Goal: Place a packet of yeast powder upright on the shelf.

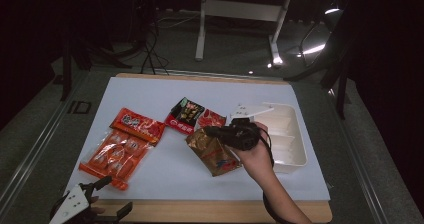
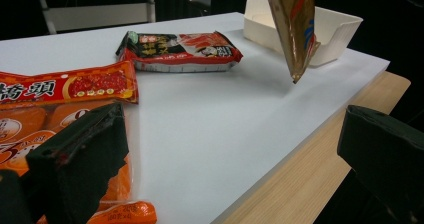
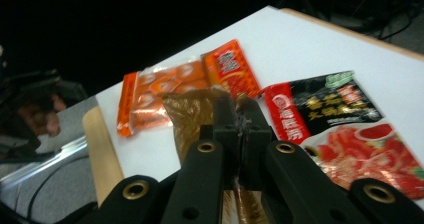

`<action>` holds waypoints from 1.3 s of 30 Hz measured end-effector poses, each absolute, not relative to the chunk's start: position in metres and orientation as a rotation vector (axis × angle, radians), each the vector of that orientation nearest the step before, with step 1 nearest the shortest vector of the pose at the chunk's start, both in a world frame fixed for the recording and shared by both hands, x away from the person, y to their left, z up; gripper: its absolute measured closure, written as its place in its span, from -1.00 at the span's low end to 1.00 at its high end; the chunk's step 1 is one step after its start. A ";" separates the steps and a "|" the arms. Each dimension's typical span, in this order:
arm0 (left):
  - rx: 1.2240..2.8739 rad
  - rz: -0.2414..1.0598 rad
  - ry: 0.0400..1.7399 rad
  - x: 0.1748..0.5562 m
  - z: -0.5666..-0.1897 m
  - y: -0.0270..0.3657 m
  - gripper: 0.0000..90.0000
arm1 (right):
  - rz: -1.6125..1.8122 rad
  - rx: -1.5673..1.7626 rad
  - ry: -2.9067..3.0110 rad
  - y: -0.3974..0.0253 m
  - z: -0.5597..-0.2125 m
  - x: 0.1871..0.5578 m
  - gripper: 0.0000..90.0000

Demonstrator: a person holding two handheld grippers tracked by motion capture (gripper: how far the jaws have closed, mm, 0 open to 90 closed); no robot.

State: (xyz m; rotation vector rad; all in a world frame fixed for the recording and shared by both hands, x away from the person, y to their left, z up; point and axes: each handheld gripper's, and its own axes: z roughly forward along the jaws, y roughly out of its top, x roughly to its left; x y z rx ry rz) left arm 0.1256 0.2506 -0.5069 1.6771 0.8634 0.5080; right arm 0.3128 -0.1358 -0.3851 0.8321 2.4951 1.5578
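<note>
Above the white table [image 1: 165,176], right of its middle, the right gripper [image 1: 216,132] has its jaws clamped on the top edge of a brown snack packet [image 1: 214,155], which hangs clear of the surface just beside the white tray [image 1: 295,156]. Near the front left corner, the left gripper [image 1: 112,196] hovers with jaws wide apart next to an orange packet [image 1: 120,151]. A red-and-black packet [image 1: 187,115], its print blurred, seems to lie flat behind.

The high view looked down from above the table's near edge. Each gripper view looked low and close along its own jaws. All three shared the orange snack pack [image 1: 120,151] [image 2: 60,114] [image 3: 160,91].
</note>
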 end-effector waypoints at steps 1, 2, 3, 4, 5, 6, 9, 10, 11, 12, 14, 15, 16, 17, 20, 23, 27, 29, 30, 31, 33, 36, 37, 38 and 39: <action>1.680 0.508 0.863 0.126 -0.507 0.250 -0.99 | 1.581 0.843 2.497 -0.138 -0.383 0.315 0.98; 1.682 0.506 0.864 0.126 -0.507 0.250 -0.99 | 1.605 0.851 2.493 -0.140 -0.382 0.316 0.98; 1.683 0.506 0.864 0.126 -0.507 0.250 -0.99 | 1.612 0.854 2.484 -0.141 -0.380 0.318 0.98; 1.683 0.505 0.864 0.126 -0.507 0.250 -0.99 | 1.616 0.856 2.479 -0.142 -0.378 0.319 0.98; 1.684 0.501 0.862 0.126 -0.507 0.249 -0.99 | 1.617 0.857 2.471 -0.144 -0.376 0.320 0.98; 1.685 0.502 0.859 0.126 -0.507 0.249 -0.99 | 1.608 0.855 2.464 -0.145 -0.374 0.321 0.98; 1.684 0.501 0.857 0.126 -0.507 0.249 -0.99 | 1.582 0.854 2.441 -0.148 -0.369 0.325 0.98; 1.686 0.502 0.856 0.126 -0.507 0.249 -0.99 | 1.568 0.854 2.434 -0.150 -0.367 0.326 0.98; 1.689 0.498 0.858 0.127 -0.507 0.248 -0.99 | 1.558 0.856 2.426 -0.152 -0.365 0.328 0.98; 1.691 0.495 0.859 0.127 -0.508 0.248 -0.99 | 1.547 0.859 2.411 -0.154 -0.363 0.330 0.98; 1.691 0.493 0.860 0.128 -0.508 0.247 -0.99 | 1.556 0.875 2.391 -0.160 -0.360 0.333 0.98; 1.693 0.491 0.861 0.128 -0.508 0.247 -0.99 | 1.557 0.885 2.379 -0.163 -0.358 0.335 0.98; 1.695 0.492 0.861 0.128 -0.508 0.247 -0.99 | 1.558 0.897 2.368 -0.166 -0.355 0.337 0.98; 1.695 0.493 0.860 0.128 -0.508 0.247 -0.99 | 1.555 0.905 2.356 -0.170 -0.353 0.340 0.98; 1.698 0.492 0.863 0.127 -0.509 0.248 -0.99 | 1.552 0.933 2.314 -0.181 -0.344 0.347 0.98; 1.699 0.498 0.869 0.123 -0.509 0.250 -0.99 | 1.559 0.963 2.270 -0.194 -0.335 0.355 0.98; 1.677 0.508 0.886 0.118 -0.509 0.255 -0.99 | 1.562 1.009 2.211 -0.213 -0.327 0.366 0.98; 1.674 0.507 0.897 0.118 -0.510 0.257 -0.99 | 1.569 1.037 2.185 -0.223 -0.324 0.372 0.98; 1.673 0.508 0.902 0.117 -0.510 0.257 -0.99 | 1.573 1.051 2.173 -0.227 -0.323 0.375 0.98; 1.671 0.511 0.904 0.116 -0.510 0.258 -0.99 | 1.567 1.063 2.166 -0.232 -0.322 0.378 0.98; 1.674 0.521 0.909 0.114 -0.510 0.259 -0.99 | 1.552 1.080 2.150 -0.240 -0.320 0.384 0.98; 1.685 0.538 0.913 0.111 -0.510 0.259 -0.99 | 1.556 1.110 2.122 -0.251 -0.317 0.393 0.98; 1.688 0.540 0.912 0.110 -0.510 0.259 -0.99 | 1.559 1.121 2.109 -0.255 -0.317 0.395 0.98; 1.688 0.542 0.912 0.109 -0.510 0.258 -0.99 | 1.556 1.128 2.098 -0.258 -0.316 0.397 0.97; 1.690 0.542 0.912 0.108 -0.510 0.258 -0.99 | 1.552 1.135 2.089 -0.261 -0.315 0.400 0.98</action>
